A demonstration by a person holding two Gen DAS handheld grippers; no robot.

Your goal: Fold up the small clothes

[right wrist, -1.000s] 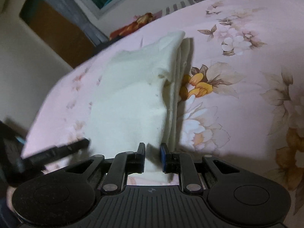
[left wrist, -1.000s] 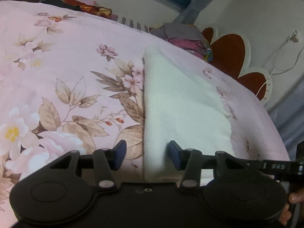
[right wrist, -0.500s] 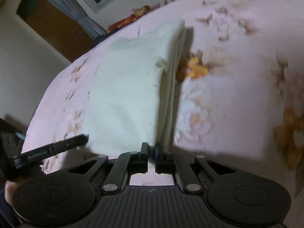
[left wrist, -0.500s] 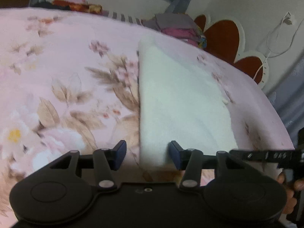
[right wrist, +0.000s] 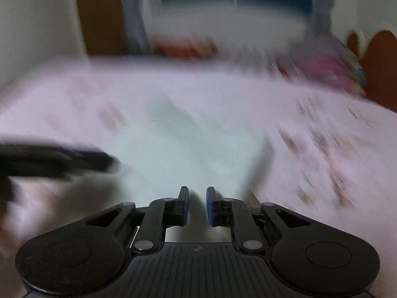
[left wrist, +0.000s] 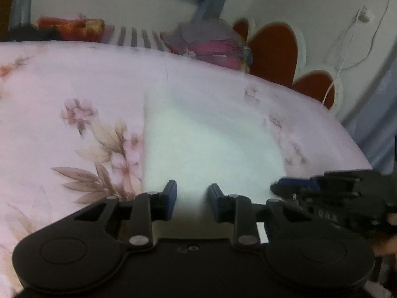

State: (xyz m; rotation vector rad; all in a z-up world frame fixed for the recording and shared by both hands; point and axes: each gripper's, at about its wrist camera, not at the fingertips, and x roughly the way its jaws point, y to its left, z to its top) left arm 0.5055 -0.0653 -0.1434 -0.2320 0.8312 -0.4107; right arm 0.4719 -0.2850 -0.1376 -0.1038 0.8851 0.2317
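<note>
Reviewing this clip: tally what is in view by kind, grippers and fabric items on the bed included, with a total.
Grippers: 2 (left gripper, right gripper)
White folded cloth: 1 (white cloth)
Floral pink bedsheet: 1 (bedsheet)
Piles of other clothes at the far edge: 2 (red-orange pile, pink-grey pile)
Total: 6

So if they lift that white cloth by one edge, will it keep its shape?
Probably not. The white cloth looks soft and fleecy and lies flat on the bedsheet in folded layers, so it would likely droop and the layers slide apart. It seems light, and its nap should give some grip.
</note>
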